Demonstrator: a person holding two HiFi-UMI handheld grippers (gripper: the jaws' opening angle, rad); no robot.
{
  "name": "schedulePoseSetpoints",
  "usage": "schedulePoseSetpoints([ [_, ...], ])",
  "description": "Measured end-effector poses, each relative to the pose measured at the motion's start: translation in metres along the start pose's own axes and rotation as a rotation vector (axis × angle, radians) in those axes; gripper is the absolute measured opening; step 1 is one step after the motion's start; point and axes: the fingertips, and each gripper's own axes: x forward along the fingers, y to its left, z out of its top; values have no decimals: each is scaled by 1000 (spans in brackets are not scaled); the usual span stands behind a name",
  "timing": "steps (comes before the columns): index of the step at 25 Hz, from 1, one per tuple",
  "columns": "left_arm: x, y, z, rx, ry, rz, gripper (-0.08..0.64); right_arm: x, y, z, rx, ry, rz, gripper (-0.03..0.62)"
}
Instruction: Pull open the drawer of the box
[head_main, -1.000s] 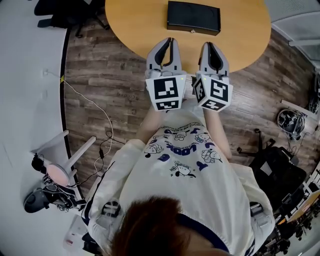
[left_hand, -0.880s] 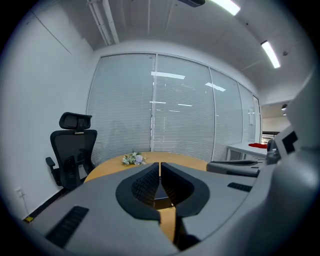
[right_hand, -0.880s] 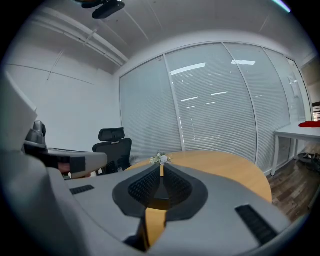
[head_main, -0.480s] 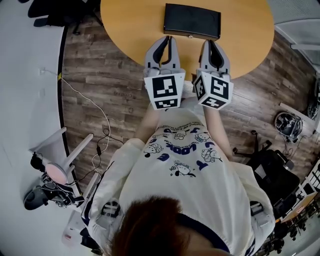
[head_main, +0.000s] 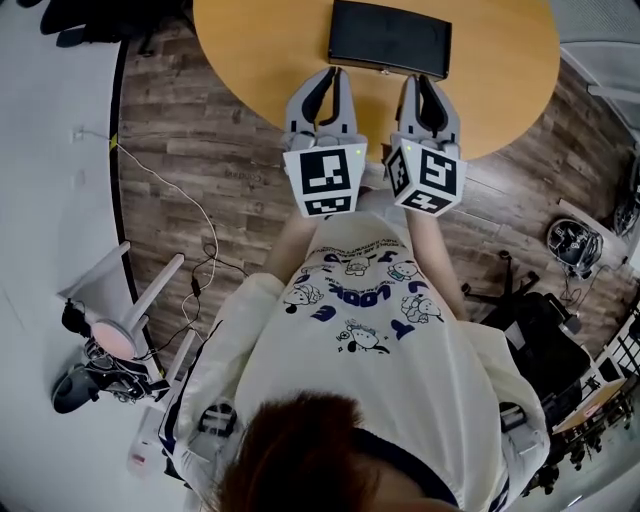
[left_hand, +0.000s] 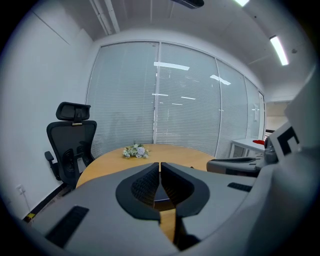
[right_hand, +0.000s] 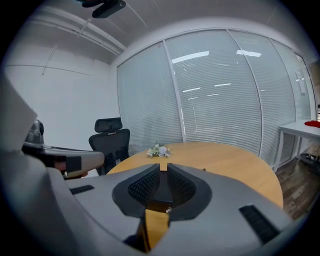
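Black flat rectangular box (head_main: 389, 40) sits on round wooden table (head_main: 262, 48), left hand-held gripper (head_main: 335, 73) and right hand-held gripper (head_main: 418, 79) clenched empty.

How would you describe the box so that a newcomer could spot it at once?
Find the round wooden table. The box lies near its edge closest to the person. It is flat, black and rectangular, unlike the small bunch of flowers, the only other thing seen on the table.
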Motion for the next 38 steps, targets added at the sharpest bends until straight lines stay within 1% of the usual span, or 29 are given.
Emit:
schedulePoseSetpoints([
  [14, 27, 9, -22, -12, 78, -36, 25, 23, 5, -25, 23, 77, -14, 43],
  [16, 31, 8, -26, -12, 88, -39, 25, 26, 3, -29, 30, 87, -14, 54],
  [17, 32, 8, -28, -12, 93, -40, 25, 27, 3, -32, 33, 93, -15, 70],
  [18, 34, 8, -30, -13, 97, -42, 25, 28, 2, -34, 36, 98, -16, 100],
  [28, 47, 7, -55, -23, 156, -74, 25, 38, -1, -63, 55, 160, -39, 112],
  [38, 58, 6, -81, -32, 216, -101, 21, 48, -11, -103, 80, 243, -67, 130],
])
